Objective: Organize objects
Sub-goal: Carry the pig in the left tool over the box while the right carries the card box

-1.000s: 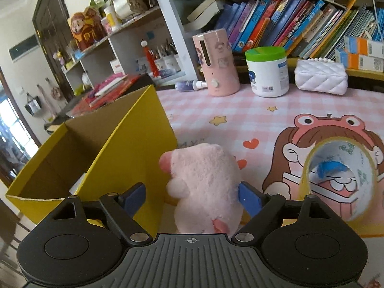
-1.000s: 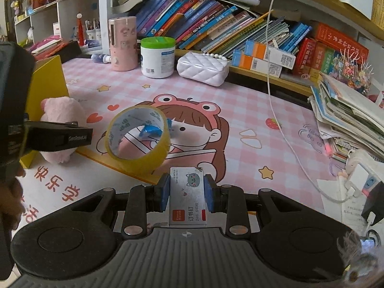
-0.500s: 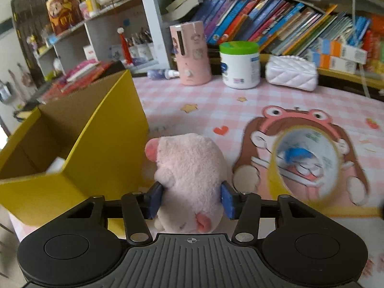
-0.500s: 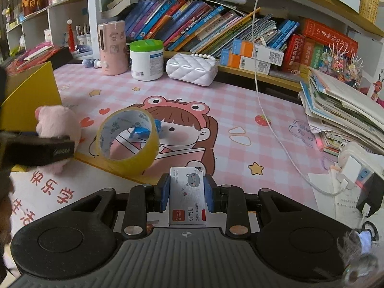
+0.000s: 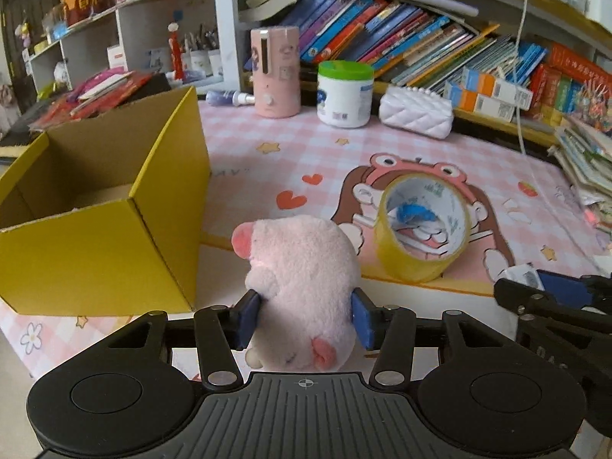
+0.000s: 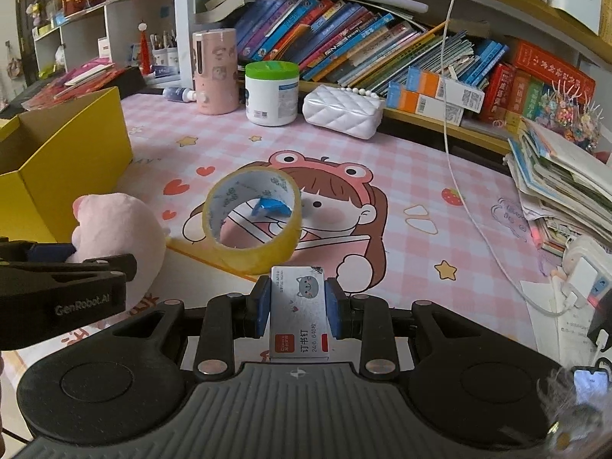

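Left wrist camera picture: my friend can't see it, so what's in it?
The left gripper squeezes a pink plush pig beside an open yellow box. A yellow tape roll stands on edge on the pink cartoon mat.

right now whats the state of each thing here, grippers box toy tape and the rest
left gripper: just closed on the pink plush toy, pads pressing its sides
right gripper: shut on a small staple box
yellow cardboard box: open at the top
tape roll: on its edge on the mat, free
white jar: upright, green lid on
pink cylinder: upright
white quilted pouch: lying on the mat
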`<move>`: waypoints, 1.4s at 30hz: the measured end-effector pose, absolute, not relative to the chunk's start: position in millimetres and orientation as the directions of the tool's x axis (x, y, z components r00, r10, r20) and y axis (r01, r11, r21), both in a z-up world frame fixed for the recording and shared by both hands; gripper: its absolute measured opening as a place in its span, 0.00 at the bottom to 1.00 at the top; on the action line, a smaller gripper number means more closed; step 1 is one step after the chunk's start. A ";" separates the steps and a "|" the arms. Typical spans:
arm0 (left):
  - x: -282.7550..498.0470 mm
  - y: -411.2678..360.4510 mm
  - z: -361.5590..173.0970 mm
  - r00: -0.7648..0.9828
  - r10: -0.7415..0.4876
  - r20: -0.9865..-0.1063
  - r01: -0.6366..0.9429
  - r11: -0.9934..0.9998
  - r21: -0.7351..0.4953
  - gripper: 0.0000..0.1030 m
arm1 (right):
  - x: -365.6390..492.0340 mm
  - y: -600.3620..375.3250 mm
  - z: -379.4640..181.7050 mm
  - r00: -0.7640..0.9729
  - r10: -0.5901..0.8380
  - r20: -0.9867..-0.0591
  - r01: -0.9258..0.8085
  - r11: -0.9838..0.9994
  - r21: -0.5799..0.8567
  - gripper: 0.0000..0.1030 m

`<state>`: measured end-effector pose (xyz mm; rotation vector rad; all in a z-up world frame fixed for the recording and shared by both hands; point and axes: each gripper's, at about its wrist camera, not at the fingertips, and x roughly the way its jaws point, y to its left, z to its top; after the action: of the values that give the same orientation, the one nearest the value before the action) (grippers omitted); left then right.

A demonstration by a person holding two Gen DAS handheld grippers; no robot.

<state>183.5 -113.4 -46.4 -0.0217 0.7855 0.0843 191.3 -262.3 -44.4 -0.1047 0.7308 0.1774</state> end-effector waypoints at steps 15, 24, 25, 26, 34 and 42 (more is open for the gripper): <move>143.6 -85.2 -37.4 0.737 0.027 -0.676 -0.047 0.999 -0.012 0.46 | 166.2 -230.8 -40.9 0.722 0.101 -0.684 -0.196 0.979 -0.063 0.27; 105.1 -33.8 -25.5 0.756 0.048 -0.653 -0.082 0.996 -0.023 0.46 | 133.3 -175.2 -31.5 0.724 0.105 -0.681 -0.221 0.971 -0.086 0.27; 100.4 -27.6 -24.3 0.756 0.051 -0.652 -0.088 0.996 -0.024 0.46 | 128.8 -166.6 -30.3 0.724 0.110 -0.681 -0.230 0.969 -0.087 0.27; 96.2 -21.3 -23.2 0.757 0.055 -0.651 -0.093 0.995 -0.024 0.46 | 124.5 -159.1 -29.4 0.724 0.116 -0.680 -0.238 0.967 -0.089 0.27; 59.6 27.2 -15.2 0.765 0.093 -0.637 -0.131 0.991 -0.012 0.46 | 90.7 -103.3 -24.7 0.726 0.158 -0.669 -0.293 0.952 -0.093 0.27; 26.0 64.5 -12.1 0.769 0.115 -0.629 -0.138 0.990 0.012 0.46 | 58.7 -59.8 -26.4 0.723 0.188 -0.665 -0.311 0.948 -0.071 0.27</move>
<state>26.0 64.5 -12.1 -0.0352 0.6800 0.1376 58.7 -59.8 -26.4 -0.1830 0.7124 0.2773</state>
